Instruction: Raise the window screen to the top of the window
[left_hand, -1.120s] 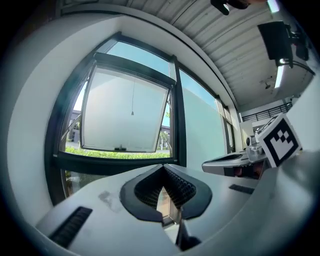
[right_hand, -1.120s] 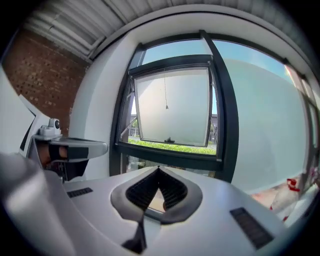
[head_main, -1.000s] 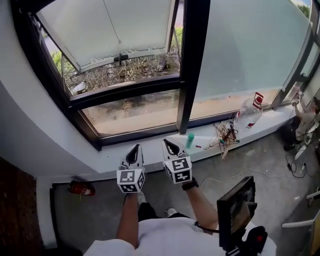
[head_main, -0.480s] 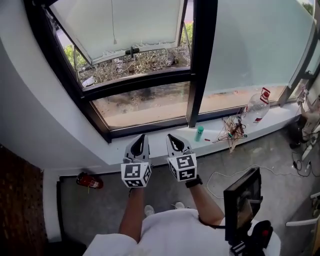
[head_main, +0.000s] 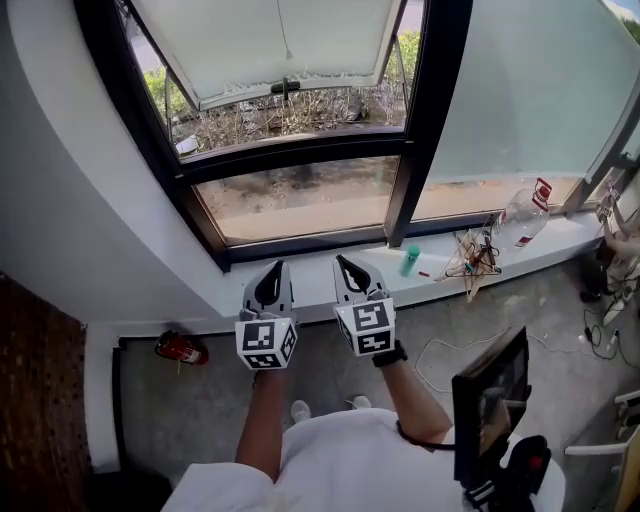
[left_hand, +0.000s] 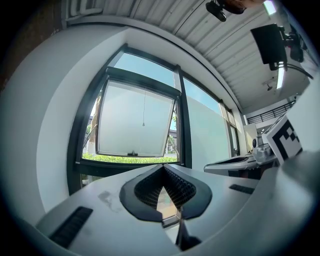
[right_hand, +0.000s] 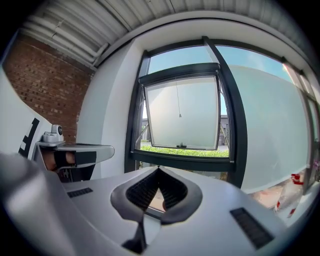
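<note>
A dark-framed window (head_main: 300, 150) has a frosted pane (head_main: 270, 40) tilted outward, with a thin pull cord (head_main: 285, 45) hanging before it and a small handle (head_main: 285, 87) on its lower edge. The same pane (left_hand: 135, 120) shows in the left gripper view and as a pane (right_hand: 182, 112) in the right gripper view. My left gripper (head_main: 271, 272) and right gripper (head_main: 343, 264) sit side by side over the white sill (head_main: 300, 290), both shut with nothing between the jaws. Each points level at the window, well short of the pane.
On the sill to the right stand a green bottle (head_main: 410, 260), a tangle of wires (head_main: 472, 255) and a clear plastic bottle (head_main: 525, 212). A red object (head_main: 180, 348) lies on the floor at the left. A black screen on a stand (head_main: 490, 405) is by my right side.
Both grippers have moved together toward the window and slightly up. The head view has shifted, so the window sits further right in the picture. Jaws stayed shut.
</note>
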